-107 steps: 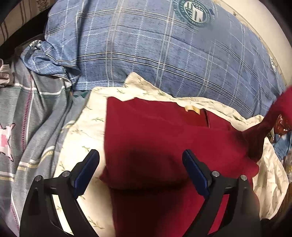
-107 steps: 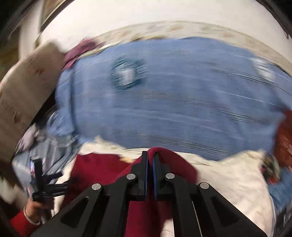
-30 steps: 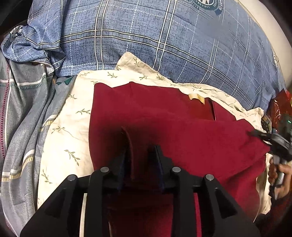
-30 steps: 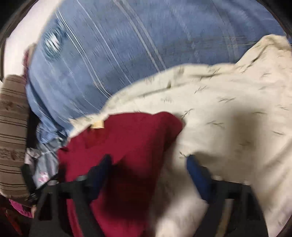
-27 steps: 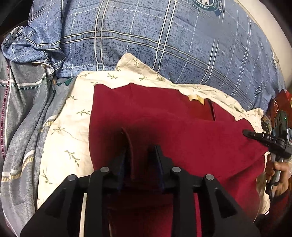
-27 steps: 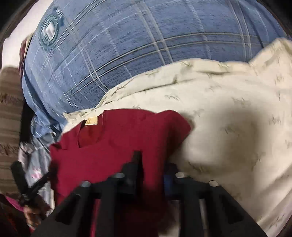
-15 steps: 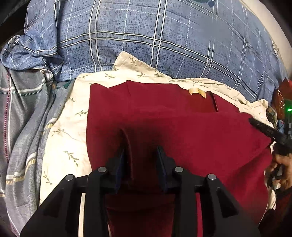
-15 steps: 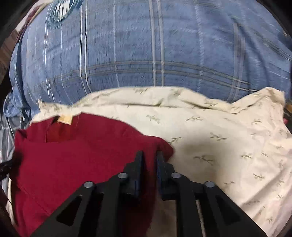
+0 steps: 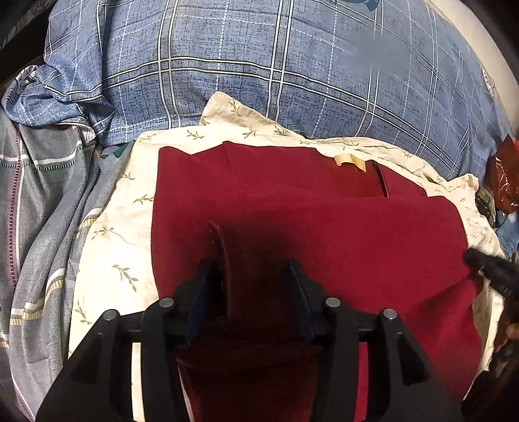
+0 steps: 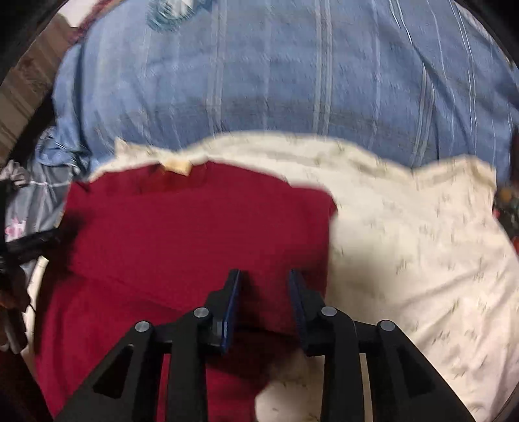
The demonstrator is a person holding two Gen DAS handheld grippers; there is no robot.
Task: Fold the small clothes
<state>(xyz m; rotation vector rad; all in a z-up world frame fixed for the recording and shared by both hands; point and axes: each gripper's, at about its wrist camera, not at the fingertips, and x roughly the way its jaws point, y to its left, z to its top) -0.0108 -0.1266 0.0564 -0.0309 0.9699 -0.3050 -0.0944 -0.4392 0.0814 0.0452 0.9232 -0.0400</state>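
Cream sheet (image 9: 107,233): red garment (image 9: 340,233) under tongs (image 9: 249,269) (parted)

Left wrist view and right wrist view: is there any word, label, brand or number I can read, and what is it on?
No text can be read in either view.
Tan tag at the neck of the red garment: no readable print.
Round crest on the blue plaid bedding: blurred, unreadable.

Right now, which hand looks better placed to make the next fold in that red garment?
Probably the left. The left tool has just been opening, but a raised ridge of the red garment stands between its jaws. The right tool is open over flat cloth near the garment's edge.
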